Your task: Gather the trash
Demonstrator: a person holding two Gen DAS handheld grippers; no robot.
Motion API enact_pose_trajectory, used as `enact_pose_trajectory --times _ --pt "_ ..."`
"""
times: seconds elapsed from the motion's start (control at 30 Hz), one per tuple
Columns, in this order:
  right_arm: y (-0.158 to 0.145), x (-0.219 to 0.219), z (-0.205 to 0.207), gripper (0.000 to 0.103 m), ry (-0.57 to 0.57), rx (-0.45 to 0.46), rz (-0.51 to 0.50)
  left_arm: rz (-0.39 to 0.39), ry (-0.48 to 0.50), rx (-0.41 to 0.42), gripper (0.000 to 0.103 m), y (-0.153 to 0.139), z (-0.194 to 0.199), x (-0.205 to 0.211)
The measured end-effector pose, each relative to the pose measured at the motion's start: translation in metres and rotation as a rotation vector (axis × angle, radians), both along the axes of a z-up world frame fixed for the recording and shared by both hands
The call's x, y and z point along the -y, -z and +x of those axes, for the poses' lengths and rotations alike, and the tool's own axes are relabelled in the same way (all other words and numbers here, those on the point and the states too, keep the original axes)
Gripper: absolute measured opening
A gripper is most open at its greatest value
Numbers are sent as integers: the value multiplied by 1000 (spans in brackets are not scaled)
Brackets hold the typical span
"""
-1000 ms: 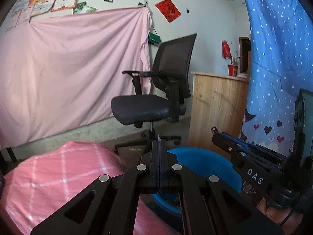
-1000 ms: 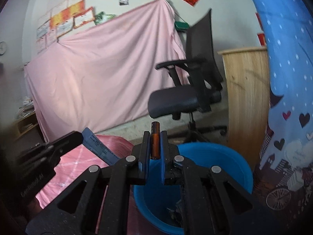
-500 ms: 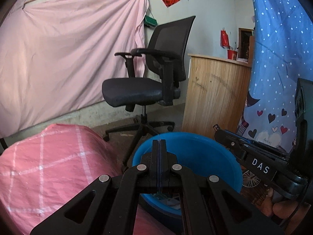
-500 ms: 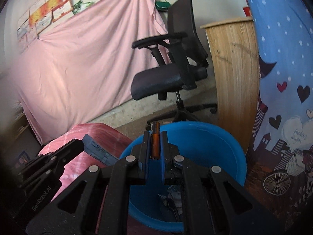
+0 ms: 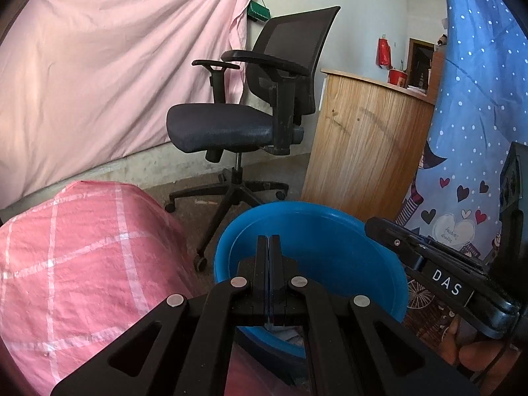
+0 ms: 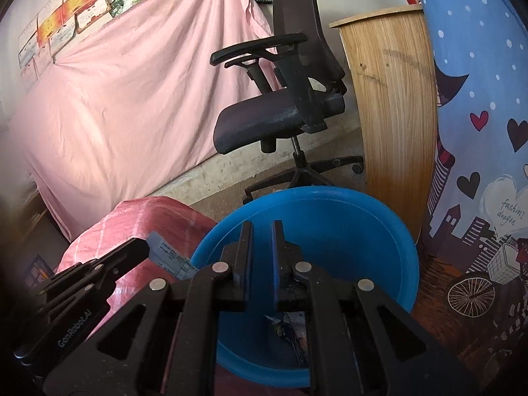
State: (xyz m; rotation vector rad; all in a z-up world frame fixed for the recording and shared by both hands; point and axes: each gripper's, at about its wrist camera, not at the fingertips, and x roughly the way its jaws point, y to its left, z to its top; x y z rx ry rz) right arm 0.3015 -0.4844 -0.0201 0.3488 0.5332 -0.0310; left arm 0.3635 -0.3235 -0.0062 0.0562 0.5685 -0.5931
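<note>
The right claw (image 6: 261,231) stood parted by a narrow gap with nothing between its fingers, directly above the blue basin (image 6: 379,217). Half a second earlier the same fingers had pinched a small brown cylinder upright over the basin's rim; now it was gone from the grip. My judgement is that it dropped into the basin, where a few scraps of litter (image 6: 287,328) lay at the bottom, though the cylinder itself could not be picked out among them.

The left claw (image 5: 269,242) was pressed fully together. In its own view only a thin blue sliver showed between the pads, while the right wrist view showed a flat printed card (image 6: 171,257) sticking out of it at about 9 o'clock from the basin, over the pink checked cloth (image 6: 138,217). That card had not moved from the claw over the last second.

So one piece of trash appeared delivered, and the card was likely next to go over the basin.
</note>
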Motion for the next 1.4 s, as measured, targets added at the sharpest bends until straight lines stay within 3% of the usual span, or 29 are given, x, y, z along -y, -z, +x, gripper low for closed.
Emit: enact_pose_trajectory --times 0.4,0.97,1.03,1.1,1.23,1.33,1.4 --pt "-2 0 1 36 2 7 0 6 -25 -20 0 2 1 -5" --pt "-20 -21 -8 38 -24 88 -42 10 -115 32 0 -20 -11 -37" --pt "-25 -27 -11 42 -23 115 -61 11 -137 49 0 -24 -15 -46" --pt "-30 -33 -15 55 -19 143 -79 16 -157 66 0 -29 -20 -56" --pt "-39 -46 -23 69 -25 195 -114 10 -200 79 1 -36 -30 -77" --pt "-43 -55 -29 76 -27 217 -140 -5 -234 85 18 -40 -38 -93" --pt "-45 -60 -33 82 -26 229 -150 -25 -263 99 38 -43 -46 -106"
